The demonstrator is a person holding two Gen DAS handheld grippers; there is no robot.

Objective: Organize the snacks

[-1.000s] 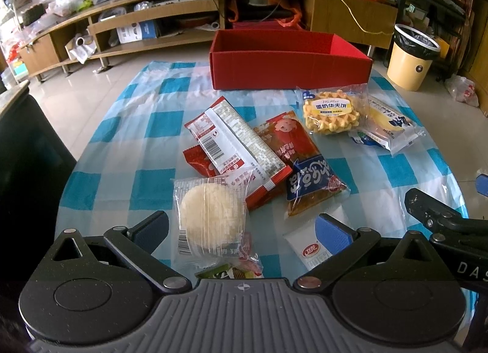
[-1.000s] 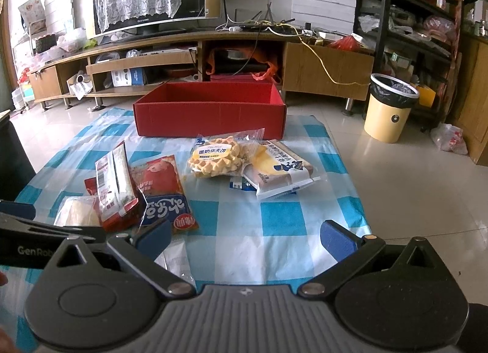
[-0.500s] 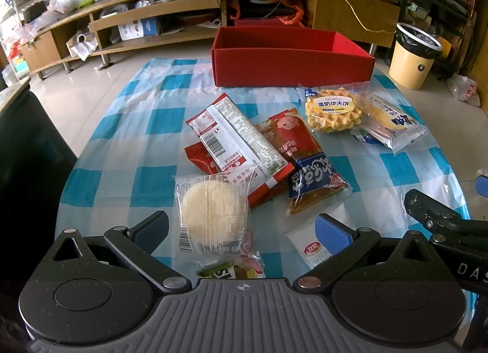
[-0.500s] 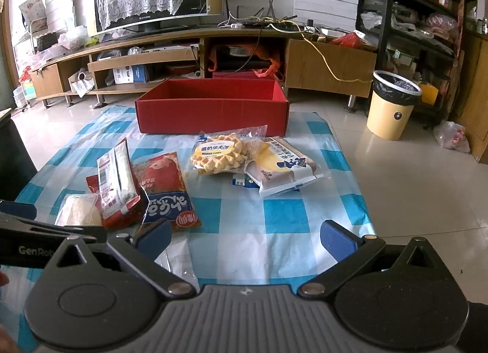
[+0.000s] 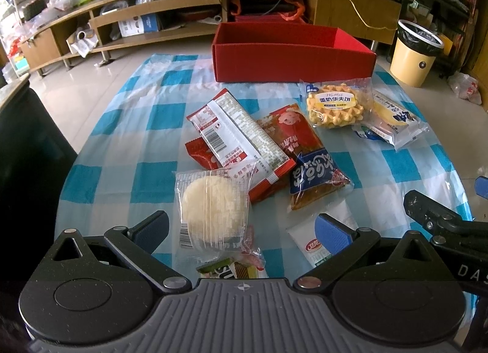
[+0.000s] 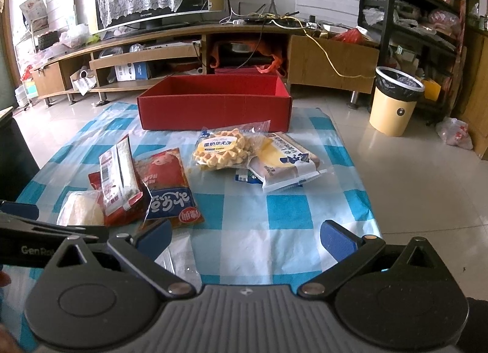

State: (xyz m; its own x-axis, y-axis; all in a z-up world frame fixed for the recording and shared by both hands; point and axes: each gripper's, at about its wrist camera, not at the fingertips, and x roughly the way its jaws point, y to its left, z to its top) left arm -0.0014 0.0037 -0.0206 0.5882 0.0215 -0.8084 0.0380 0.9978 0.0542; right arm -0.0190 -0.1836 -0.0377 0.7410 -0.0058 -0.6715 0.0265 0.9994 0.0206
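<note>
a blue-and-white checked tablecloth fills the middle of the frame, with a plain red box at upper centre. on the cloth: a golden-yellow waffle under a yellow label, a red-and-white packet bearing a black barcode, a red and navy packet with white lettering, and a pale cream cake in clear wrap. at upper right, a yellow bin with black liner.

Tablecloth: thin glossy plastic sheet, blue/white check, wrinkled. Red box: matt cardboard. Snack packs: shiny plastic film, e.g. clear wrap on rice cake and waffle. Gripper pads: blue ribbed rubber-like; bodies matt black plastic w/ metal pins. Floor: glossy tile.
</note>
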